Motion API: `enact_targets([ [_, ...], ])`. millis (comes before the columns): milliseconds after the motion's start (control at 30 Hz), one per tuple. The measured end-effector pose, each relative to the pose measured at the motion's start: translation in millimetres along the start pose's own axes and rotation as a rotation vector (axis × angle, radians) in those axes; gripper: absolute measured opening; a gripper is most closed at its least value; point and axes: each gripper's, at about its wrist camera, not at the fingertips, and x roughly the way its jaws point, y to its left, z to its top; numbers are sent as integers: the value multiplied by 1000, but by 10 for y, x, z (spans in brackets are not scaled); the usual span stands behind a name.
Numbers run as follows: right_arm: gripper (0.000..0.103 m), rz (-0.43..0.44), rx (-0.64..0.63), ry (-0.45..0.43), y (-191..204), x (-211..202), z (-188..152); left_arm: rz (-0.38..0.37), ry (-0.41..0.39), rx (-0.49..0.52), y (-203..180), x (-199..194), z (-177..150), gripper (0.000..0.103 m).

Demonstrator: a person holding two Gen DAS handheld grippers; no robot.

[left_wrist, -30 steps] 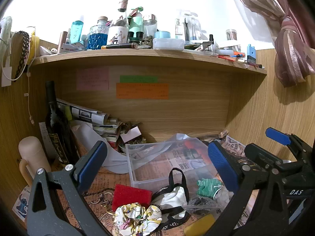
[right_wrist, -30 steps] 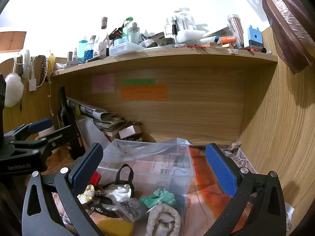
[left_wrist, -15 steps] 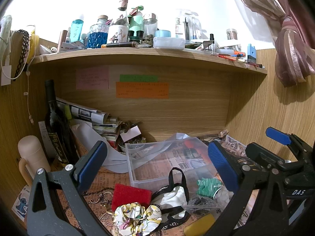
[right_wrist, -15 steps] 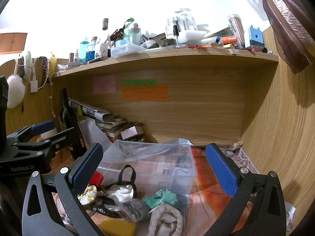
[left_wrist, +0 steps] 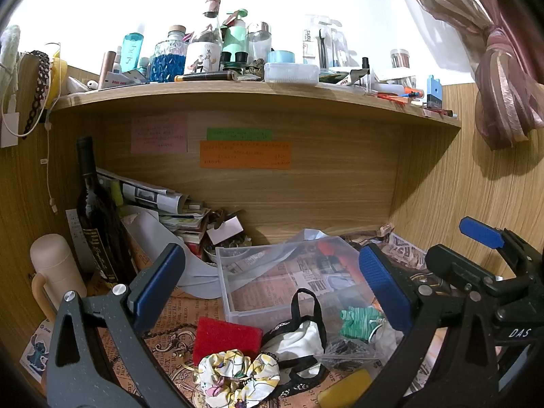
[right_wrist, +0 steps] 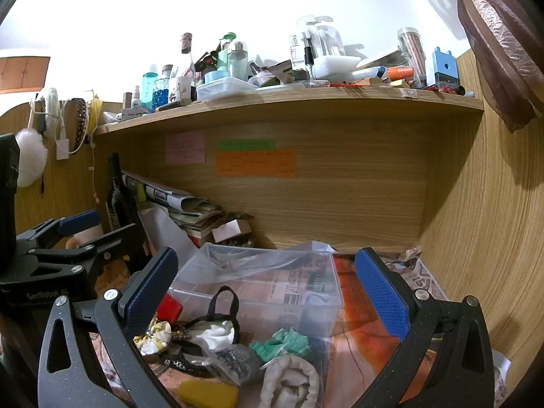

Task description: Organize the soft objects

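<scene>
Two hand-held grippers poised above a heap of soft items, before any pick. The left gripper [left_wrist: 272,289] stands wide open and empty, its blue-padded fingers [left_wrist: 159,282] touching nothing. The right gripper [right_wrist: 268,292] is likewise spread wide and holds nothing.

Directly ahead of both tools sits the clear rectangular plastic bin [left_wrist: 289,282], apparently empty, with a loose transparent film draped over its far side. The soft items lie nearer the tools than the bin. In the left wrist view, a flat red sponge [left_wrist: 226,338] lies below and between the fingers. Just nearer still is a floral yellow-and-white fabric scrunchie [left_wrist: 238,375]. To its right lie a white cloth pouch with black straps [left_wrist: 299,336] and a crumpled green knit piece [left_wrist: 358,319]. A yellow sponge block [left_wrist: 346,389] lies at the lower edge. In the right wrist view a rolled cream cloth [right_wrist: 289,380] lies low between the fingers, touching the bin's near wall.

The step in hand is judged to be selecting a first item. A sound approach takes the topmost free piece, closes on its bulk rather than on a strap, and lifts straight up so that neighbours do not drag. The black straps may snag adjacent items.
</scene>
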Motion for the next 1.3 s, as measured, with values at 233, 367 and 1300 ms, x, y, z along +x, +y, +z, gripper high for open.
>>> enact_targets([
  [233,103,2,2,-1,-1,2,2,1,1,-1,-1,3,-3,103],
  [367,103,4,1,-2,4,-4,6,1,1,0,-1,4,-3,103],
  [1300,103,27,19,55,4,88,-55,-20,25,-4,-32,36,-73,103],
])
